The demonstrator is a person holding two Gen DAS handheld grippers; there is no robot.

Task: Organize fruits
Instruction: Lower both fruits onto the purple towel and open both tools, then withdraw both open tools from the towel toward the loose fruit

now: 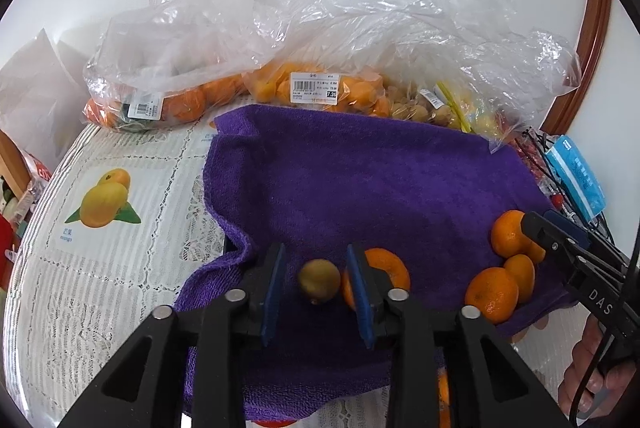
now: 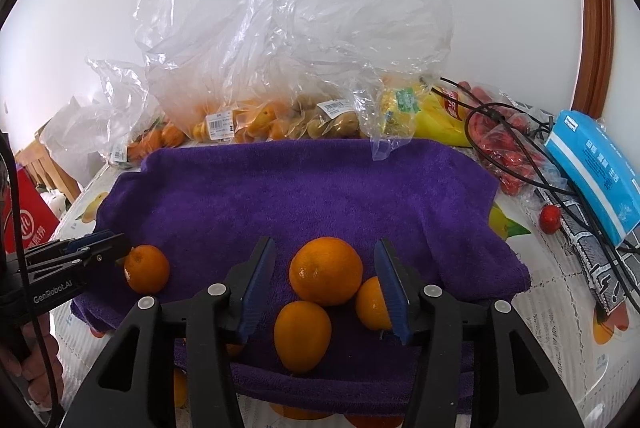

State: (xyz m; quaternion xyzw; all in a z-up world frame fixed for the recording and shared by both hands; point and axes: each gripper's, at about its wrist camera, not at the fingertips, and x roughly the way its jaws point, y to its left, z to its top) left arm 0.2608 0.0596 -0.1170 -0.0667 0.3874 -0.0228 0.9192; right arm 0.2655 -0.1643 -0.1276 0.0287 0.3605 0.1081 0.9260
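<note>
Both tools stand over the near edge of the purple towel spread on the table.

The left gripper has its fingers released, spread either side of a small greenish-brown fruit at the near edge of the towel. No pad touches it.

The right gripper is likewise spread wide. A large orange lies between its fingers, a second orange touches it on the near side, and a third lies against the right pad.

A lone orange sits toward the near left corner of the towel.

Risks, as judged:
- Closing the right fingers would likely pinch or shove the neighbouring oranges.
- Round fruit this near the towel's near edge could roll off the table.
- The small fruit is blurred. It may be rolling, so a closing grip could miss it.

Obscured:
- The small fruit's kind cannot be told.
- Orange shapes below the towel's near edge are cut off by the tool arms.
- The bagged fruit along the far edge is veiled by crumpled plastic.
- No destination container is visible.
</note>
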